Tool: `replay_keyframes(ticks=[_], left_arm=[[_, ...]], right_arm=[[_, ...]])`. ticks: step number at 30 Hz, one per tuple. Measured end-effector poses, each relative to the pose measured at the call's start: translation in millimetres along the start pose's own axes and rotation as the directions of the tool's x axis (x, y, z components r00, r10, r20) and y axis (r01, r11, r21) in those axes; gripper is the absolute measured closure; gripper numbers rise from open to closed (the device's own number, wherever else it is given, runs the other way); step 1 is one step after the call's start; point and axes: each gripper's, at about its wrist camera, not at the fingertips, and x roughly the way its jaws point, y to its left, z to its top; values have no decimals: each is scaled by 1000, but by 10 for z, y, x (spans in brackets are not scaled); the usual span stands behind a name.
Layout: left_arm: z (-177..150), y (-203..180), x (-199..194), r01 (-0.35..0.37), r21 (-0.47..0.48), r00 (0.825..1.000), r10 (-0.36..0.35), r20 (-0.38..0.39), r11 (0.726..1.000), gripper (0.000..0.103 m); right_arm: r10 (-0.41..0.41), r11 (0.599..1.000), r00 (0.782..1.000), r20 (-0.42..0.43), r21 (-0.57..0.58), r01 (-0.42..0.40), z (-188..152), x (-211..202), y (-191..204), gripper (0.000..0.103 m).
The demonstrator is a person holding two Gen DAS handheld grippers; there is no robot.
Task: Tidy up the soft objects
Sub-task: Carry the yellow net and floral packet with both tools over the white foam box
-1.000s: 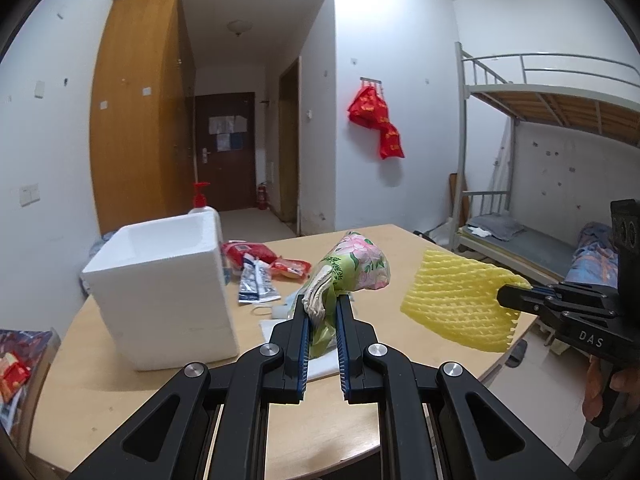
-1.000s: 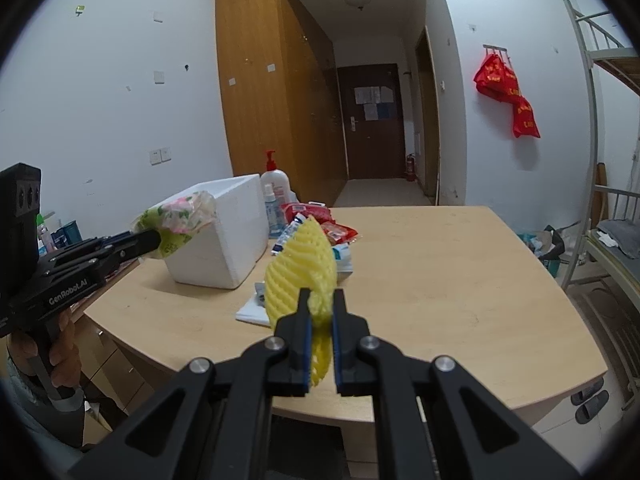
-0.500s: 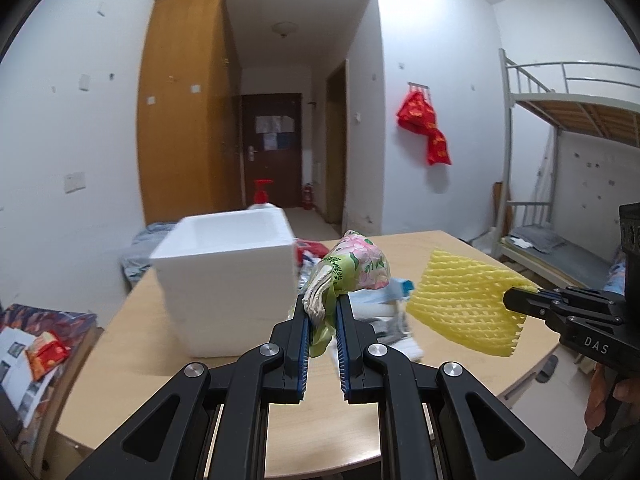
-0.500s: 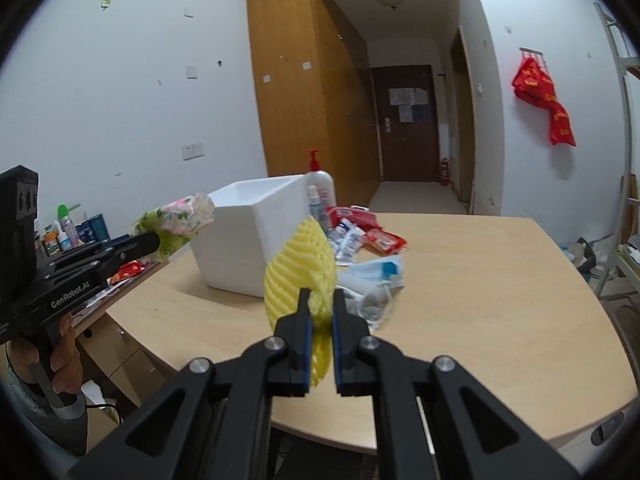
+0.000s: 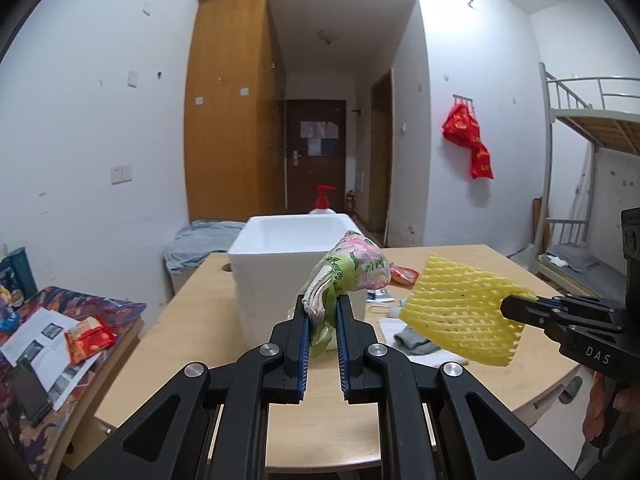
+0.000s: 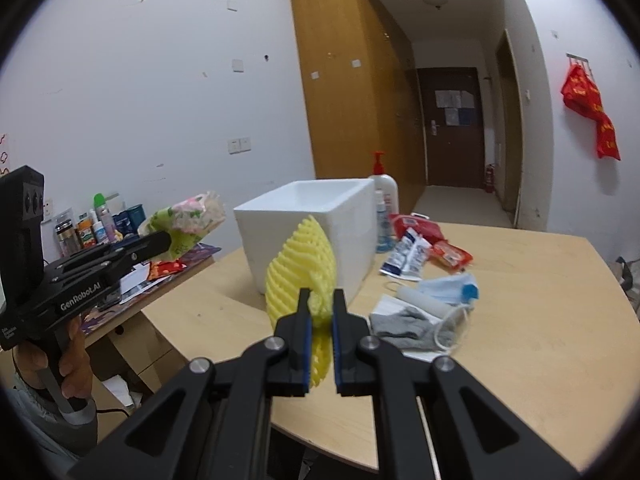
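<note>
My left gripper is shut on a floral tissue pack, held in the air in front of the white foam box. From the right wrist view the same pack hangs left of the box, with the left gripper clamped on it. My right gripper is shut on a yellow foam net, also lifted off the table. In the left wrist view that net hangs at the right, pinched by the right gripper.
On the wooden table lie a grey sock, a blue face mask, red and blue packets and a pump bottle. A cluttered side desk stands at the left, a bunk bed at the right.
Both grippers have swung sideways to the left with their loads. The foam box has shifted from the left toward the centre of both views, and the side desk has come into sight.
</note>
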Motion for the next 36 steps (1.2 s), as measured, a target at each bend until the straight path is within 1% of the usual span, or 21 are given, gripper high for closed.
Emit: replay_keyframes(ticks=[4, 8, 16, 26, 36], left_arm=[[-12, 55, -9, -25, -11, 1000, 25, -4, 1000, 90], [-18, 102, -10, -35, -23, 999, 35, -8, 999, 90], [-22, 129, 15, -31, -23, 999, 31, -20, 999, 90], [-28, 104, 78, -21, -21, 1000, 21, -12, 1000, 90], [90, 108, 186, -6, -16, 1000, 6, -8, 1000, 90]], right_arm=[[17, 1000, 1000, -6, -10, -17, 33, 98, 52, 92], [28, 1000, 999, -16, -13, -28, 56, 187, 93, 92], [22, 1000, 999, -30, -12, -22, 39, 246, 121, 92], [10, 1000, 1000, -29, -17, -10, 64, 272, 107, 92], [-1, 1000, 1000, -24, -10, 0, 173, 282, 13, 92]])
